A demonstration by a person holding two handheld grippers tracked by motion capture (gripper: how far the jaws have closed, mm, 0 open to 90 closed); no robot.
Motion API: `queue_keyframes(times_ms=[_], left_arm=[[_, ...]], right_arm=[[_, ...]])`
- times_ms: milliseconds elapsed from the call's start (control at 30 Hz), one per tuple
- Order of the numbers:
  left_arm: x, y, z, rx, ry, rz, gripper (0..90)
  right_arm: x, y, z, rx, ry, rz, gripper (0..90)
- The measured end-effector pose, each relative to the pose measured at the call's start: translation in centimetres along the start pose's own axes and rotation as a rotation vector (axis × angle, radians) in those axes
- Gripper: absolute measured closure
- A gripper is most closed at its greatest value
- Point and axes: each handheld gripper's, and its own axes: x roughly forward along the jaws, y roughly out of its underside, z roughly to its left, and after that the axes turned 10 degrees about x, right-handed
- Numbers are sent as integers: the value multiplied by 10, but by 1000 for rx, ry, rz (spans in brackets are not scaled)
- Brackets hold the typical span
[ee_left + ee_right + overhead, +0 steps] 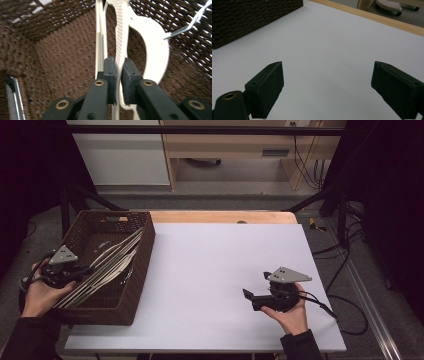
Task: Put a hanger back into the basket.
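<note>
**Left jaws pinch a white hanger inside the wicker basket**

Black padded jaws of the left gripper [118, 75] rise closest in the left gripper view, drawn nearly together with a flat white plastic hanger [120, 37] caught between their pads. That ribbed white strip runs up from the pads and joins a broad curved white piece to its right. A second, straighter white strip stands just beside it on the left. All of this sits inside the dark brown woven wicker basket [62, 50], whose walls close in around the jaws.

From the high view, the left gripper [85, 270] reaches in over the basket's near left rim, and the bundle of white hangers [107, 262] lies slanted across the basket [142, 265], from the near left corner toward the far right. The basket stands on the left edge of the pale white table sheet [215, 270].

On the right, the right gripper [248, 295] is held low over the sheet, well apart from the basket. Its black jaws stand wide apart in the right gripper view [325, 82], with bare sheet between them.
</note>
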Motion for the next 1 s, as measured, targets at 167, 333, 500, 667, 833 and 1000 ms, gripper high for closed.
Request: queue_keyframes(times_ms=[167,333,500,667,833,1000], left_arm=[[-7,-5,-5,5,-16,-27,683],[-21,-16,-12,-32,-25,-158,509],[-33,-30,-30,-67,-11,-291,268],[-39,-39,-54,-110,29,-414,169],[-39,-45,-79,-145,97,-482,108],[-32,-49,-102,-136,129,-488,101]], right_arm=[[-2,-1,-1,5,4,-17,117],[-3,-1,-1,2,-3,-17,116],[-7,-2,-2,1,-10,-52,115],[-11,-3,-3,-3,-21,-81,112],[-15,-3,-5,-3,-21,-111,106],[-18,-2,-9,24,-46,-132,110]])
